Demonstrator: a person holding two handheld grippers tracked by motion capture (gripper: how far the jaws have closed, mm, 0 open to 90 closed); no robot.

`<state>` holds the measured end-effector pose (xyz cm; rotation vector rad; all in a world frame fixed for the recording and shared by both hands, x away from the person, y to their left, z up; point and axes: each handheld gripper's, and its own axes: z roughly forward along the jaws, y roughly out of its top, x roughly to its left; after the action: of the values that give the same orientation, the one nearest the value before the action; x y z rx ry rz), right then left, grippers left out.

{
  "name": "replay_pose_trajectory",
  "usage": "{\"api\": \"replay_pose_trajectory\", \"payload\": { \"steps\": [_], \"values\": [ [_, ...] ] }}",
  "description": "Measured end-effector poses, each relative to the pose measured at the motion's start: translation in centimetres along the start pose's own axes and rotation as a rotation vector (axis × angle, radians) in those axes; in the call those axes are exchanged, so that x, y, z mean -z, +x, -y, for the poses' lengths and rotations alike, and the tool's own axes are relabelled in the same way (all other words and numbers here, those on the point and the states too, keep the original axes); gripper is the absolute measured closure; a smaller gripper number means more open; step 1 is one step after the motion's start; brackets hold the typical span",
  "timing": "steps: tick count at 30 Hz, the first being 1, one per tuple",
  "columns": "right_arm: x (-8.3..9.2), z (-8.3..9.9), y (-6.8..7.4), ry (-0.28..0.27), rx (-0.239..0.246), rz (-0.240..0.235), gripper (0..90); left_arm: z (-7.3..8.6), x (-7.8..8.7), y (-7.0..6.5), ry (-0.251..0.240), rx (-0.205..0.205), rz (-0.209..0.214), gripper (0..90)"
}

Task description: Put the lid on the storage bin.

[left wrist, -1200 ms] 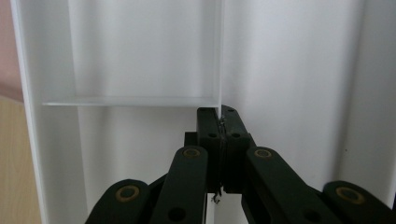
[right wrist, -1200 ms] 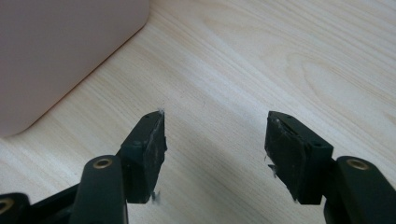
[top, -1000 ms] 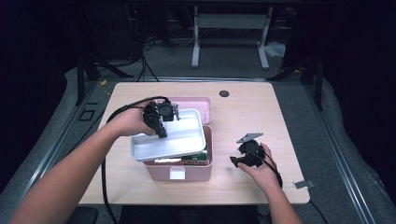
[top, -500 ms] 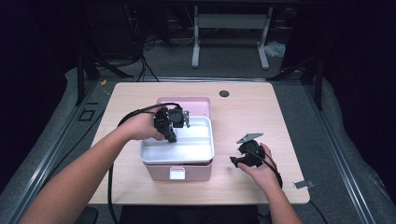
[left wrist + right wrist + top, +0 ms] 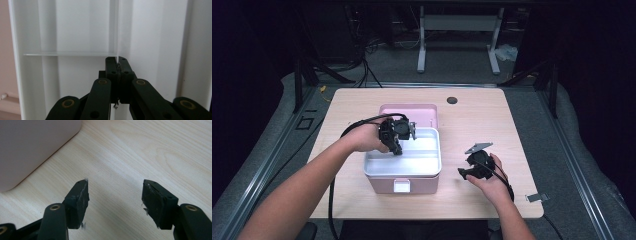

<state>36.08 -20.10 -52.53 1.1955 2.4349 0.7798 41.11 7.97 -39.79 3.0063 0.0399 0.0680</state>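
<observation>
Left gripper point(image 5: 117, 65) clamping level tray's point(image 5: 412, 167) divider

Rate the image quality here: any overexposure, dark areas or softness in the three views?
High view: table well lit, surroundings nearly black, white tray bright but readable. Left gripper view: tray near washed out, dividers faint, jaws sharp. Right gripper view: even light, wood grain clear, pink box slightly soft.
</observation>
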Motion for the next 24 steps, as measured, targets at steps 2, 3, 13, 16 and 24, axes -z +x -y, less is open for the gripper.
{"api": "replay_pose_trajectory", "payload": {
  "steps": [2,3,13,16,24],
  "values": [
    [0.0,0.0,0.0,-0.002,0.001,-0.012,37.7,0.0,-0.3,0.0,-0.003,0.001,0.004,88.7],
    [0.0,0.0,0.0,-0.001,0.0,0.001,37.7,0.0,-0.6,0.0,-0.005,0.001,0.0,88.6],
    [0.0,0.0,0.0,0.0,0.002,-0.001,37.7,0.1,-2.1,0.3,0.002,0.019,0.038,88.4],
    [0.0,0.0,0.0,0.001,0.004,-0.002,37.7,0.2,-2.3,0.3,-0.001,0.025,0.041,87.8],
    [-0.1,0.0,0.0,-0.001,0.007,-0.008,37.7,0.7,-2.2,0.0,-0.038,0.065,0.02,86.4]
  ]
}}
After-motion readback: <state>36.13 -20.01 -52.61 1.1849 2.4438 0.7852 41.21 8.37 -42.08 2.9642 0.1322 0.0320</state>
